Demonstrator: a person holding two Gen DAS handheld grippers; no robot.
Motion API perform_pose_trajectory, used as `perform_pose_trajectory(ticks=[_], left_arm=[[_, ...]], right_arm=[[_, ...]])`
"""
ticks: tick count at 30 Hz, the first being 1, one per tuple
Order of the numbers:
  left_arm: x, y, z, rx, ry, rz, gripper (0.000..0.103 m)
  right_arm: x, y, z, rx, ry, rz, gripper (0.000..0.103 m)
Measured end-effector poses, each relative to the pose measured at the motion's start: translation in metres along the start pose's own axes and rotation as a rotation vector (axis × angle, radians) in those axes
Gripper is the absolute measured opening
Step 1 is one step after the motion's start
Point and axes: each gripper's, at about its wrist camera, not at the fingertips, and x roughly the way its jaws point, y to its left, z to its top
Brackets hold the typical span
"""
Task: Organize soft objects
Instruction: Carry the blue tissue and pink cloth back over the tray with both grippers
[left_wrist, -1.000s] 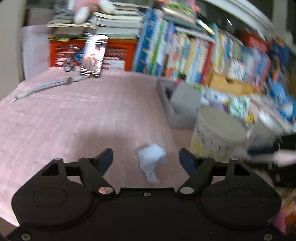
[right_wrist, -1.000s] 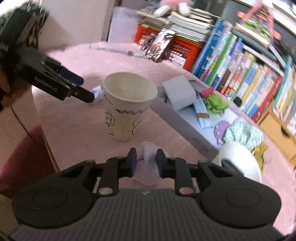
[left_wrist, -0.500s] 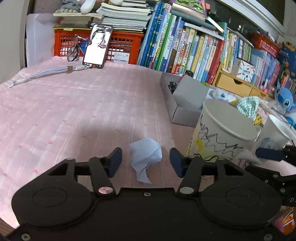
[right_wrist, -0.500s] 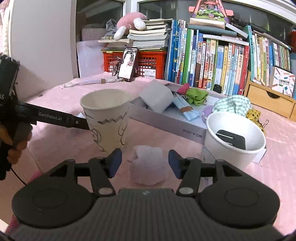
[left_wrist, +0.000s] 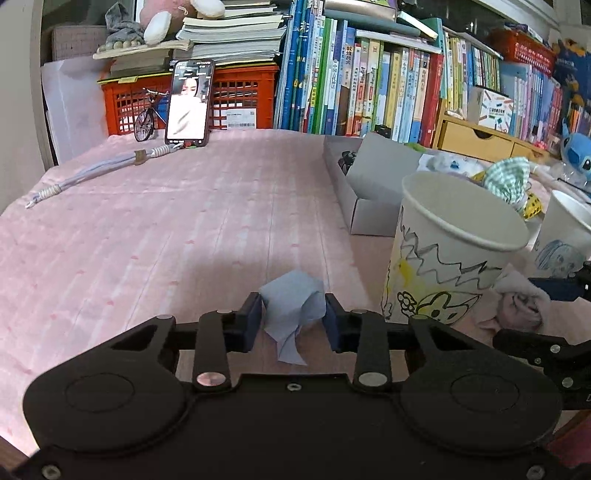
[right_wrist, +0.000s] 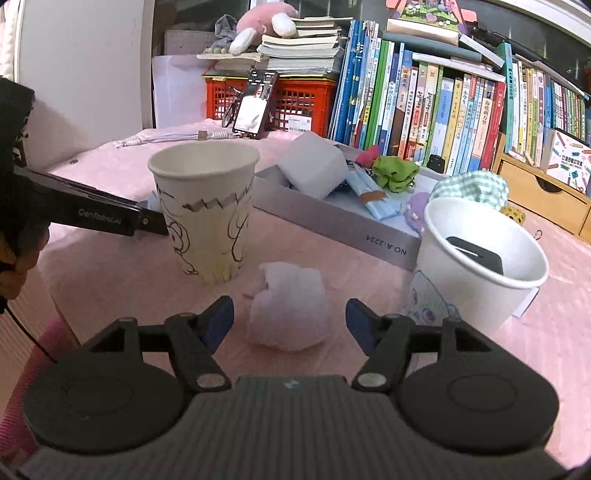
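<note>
My left gripper (left_wrist: 293, 317) is shut on a crumpled blue tissue (left_wrist: 291, 302) that rests on the pink tablecloth, just left of a drawn-on paper cup (left_wrist: 450, 254). My right gripper (right_wrist: 290, 321) is open, its fingers on either side of a pink tissue wad (right_wrist: 288, 306) lying on the cloth, without touching it. That wad also shows in the left wrist view (left_wrist: 517, 302). The same drawn-on cup (right_wrist: 207, 210) stands empty to the wad's left. A second white cup (right_wrist: 480, 266) with a dark object inside stands to its right.
A grey tray (right_wrist: 332, 225) behind the cups holds a white block, a blue packet and green cloth. A checked green cloth (right_wrist: 472, 186) lies beyond it. Books (right_wrist: 424, 99), a red crate (left_wrist: 229, 96), a propped phone (left_wrist: 189, 101) and a cord (left_wrist: 92, 171) line the back.
My left gripper has closed from wide open onto the blue tissue. My right gripper has opened and let go of the pink tissue wad, which now lies on the cloth.
</note>
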Motion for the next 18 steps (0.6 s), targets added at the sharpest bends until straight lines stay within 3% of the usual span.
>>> perform_pose_trajectory(ticks=[6,11,18], left_arm=[[0.002,-0.002,0.002,-0.01,0.008,0.009,0.033],[0.001,-0.001,0.004,-0.02,0.014,0.011,0.033],[-0.005,0.003,0.01,-0.023,0.0,0.047,0.032]], right_arm=[[0.002,0.004,-0.001,0.006,-0.019,-0.001,0.078],[0.0,0.004,-0.001,0.01,-0.036,-0.01,0.052],[-0.011,0.004,0.005,-0.023,-0.068,-0.028,0.048]])
